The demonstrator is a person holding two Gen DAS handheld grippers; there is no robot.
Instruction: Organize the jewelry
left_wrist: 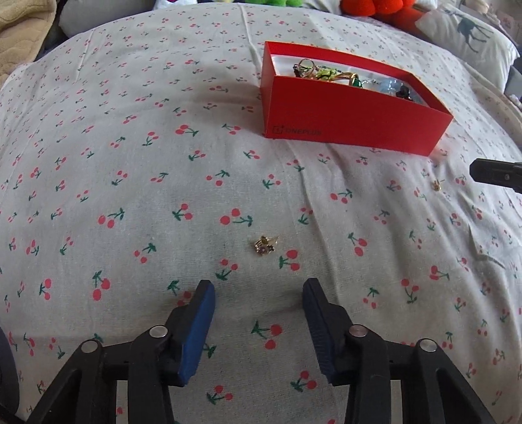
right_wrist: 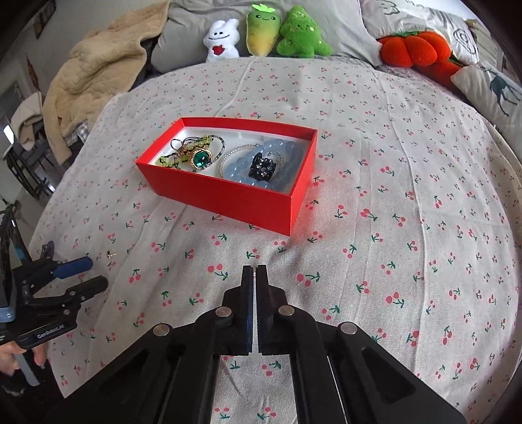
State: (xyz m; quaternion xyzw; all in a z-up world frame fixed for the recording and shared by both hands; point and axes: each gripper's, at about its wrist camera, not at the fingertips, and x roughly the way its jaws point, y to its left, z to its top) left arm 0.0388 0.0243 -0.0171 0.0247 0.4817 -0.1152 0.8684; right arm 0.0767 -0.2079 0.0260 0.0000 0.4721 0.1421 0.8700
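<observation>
A red box stands on the cherry-print bedsheet and holds several pieces: a green-stone ring, green beads, a blue bead bracelet and a black ornament. A small gold earring lies on the sheet just ahead of my open left gripper; it shows in the right wrist view too. A second small gold piece lies right of the box. My right gripper is shut; something tiny may sit between its tips, I cannot tell what.
Plush toys, an orange plush, pillows and a beige blanket line the far side of the bed. The right gripper's tip shows at the right edge of the left wrist view.
</observation>
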